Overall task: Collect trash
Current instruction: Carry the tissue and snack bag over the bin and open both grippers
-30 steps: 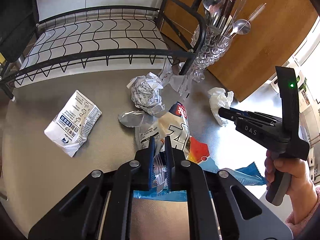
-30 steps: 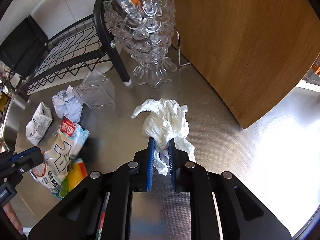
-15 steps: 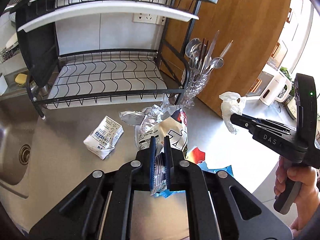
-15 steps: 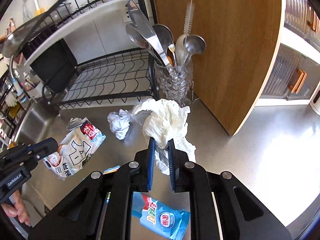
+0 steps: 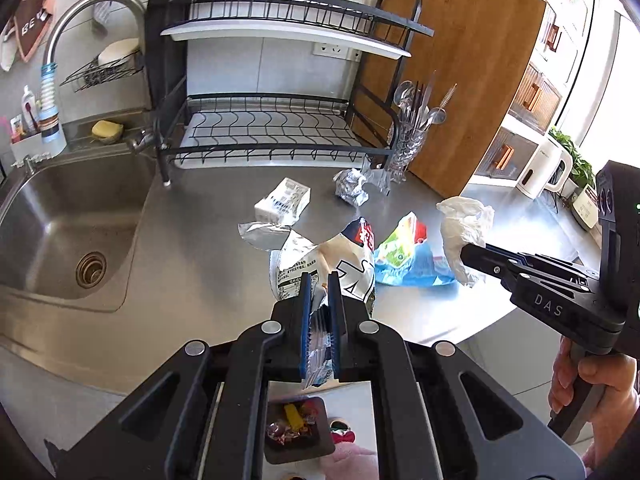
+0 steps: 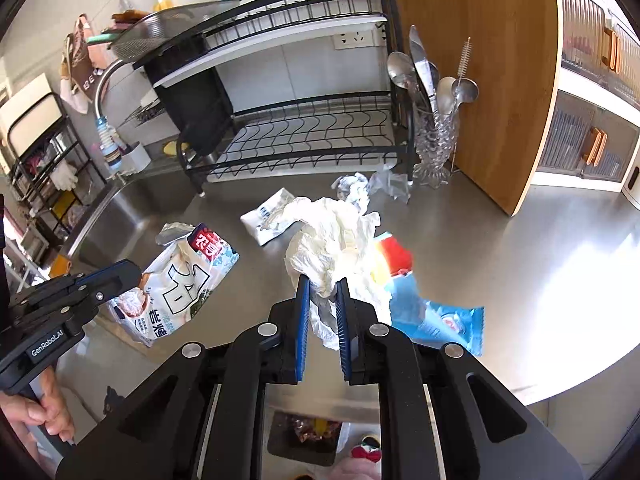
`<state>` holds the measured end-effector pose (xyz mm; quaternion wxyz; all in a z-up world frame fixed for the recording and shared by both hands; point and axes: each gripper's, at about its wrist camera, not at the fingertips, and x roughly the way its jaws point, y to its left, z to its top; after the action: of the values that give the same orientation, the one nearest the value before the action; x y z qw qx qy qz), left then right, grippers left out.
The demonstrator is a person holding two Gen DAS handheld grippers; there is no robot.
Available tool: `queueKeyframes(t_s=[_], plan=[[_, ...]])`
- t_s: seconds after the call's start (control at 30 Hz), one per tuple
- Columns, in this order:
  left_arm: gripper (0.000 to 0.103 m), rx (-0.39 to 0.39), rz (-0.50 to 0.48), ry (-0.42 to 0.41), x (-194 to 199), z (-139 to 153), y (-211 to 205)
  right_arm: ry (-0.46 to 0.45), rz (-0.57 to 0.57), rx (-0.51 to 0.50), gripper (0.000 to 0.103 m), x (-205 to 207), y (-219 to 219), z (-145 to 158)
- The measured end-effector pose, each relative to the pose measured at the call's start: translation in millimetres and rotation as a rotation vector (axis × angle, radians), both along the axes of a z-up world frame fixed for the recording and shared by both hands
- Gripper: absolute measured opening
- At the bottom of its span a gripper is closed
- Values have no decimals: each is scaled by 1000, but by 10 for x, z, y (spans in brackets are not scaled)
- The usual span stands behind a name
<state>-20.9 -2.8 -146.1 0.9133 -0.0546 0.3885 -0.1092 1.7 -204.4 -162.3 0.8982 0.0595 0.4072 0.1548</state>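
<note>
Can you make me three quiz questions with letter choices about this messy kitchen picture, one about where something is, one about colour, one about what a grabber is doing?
1. Where is the crumpled silver foil ball?
A in the sink
B on the steel counter near the black dish rack
C on the rack's shelf

2. What colour are the gripper pads?
A blue
B red
C green

3. What is the right gripper doing?
A standing open
B clamping a spoon
C clamping a crumpled white tissue

Answers: 1 B, it lies on the counter before the rack. 2 A, the pads show blue. 3 C, tissue sits pinched between the pads.
</note>
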Motion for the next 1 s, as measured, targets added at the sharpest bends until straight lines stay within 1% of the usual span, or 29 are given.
queueKeyframes(t_s=[0.07, 0.27, 0.43, 0.57, 0.67, 0.8, 1.0], plan=[[7, -4, 11, 3, -188, -52, 111, 6, 11, 1, 14, -168, 128, -55], [7, -11, 39, 51, -637, -310, 388, 57, 51, -15, 14, -634, 455, -295], [7, -10, 58, 101, -893, -566, 548, 112, 97, -39, 14, -899, 704, -563], [7, -14, 82, 150, -1005, -816, 655, 154, 128, -56, 14, -1051, 870, -806], [7, -20, 88, 188, -1064, -1052, 698, 199, 144, -66, 14, -1138, 951, -1064], [7, -27, 88, 246, -1114, -1440, 695, 266, 153, -76, 14, -1223, 1007, -1464], [7, -33, 60, 357, -1128, -2201, 571, 386, 126, -92, 14, -1237, 987, -2191]])
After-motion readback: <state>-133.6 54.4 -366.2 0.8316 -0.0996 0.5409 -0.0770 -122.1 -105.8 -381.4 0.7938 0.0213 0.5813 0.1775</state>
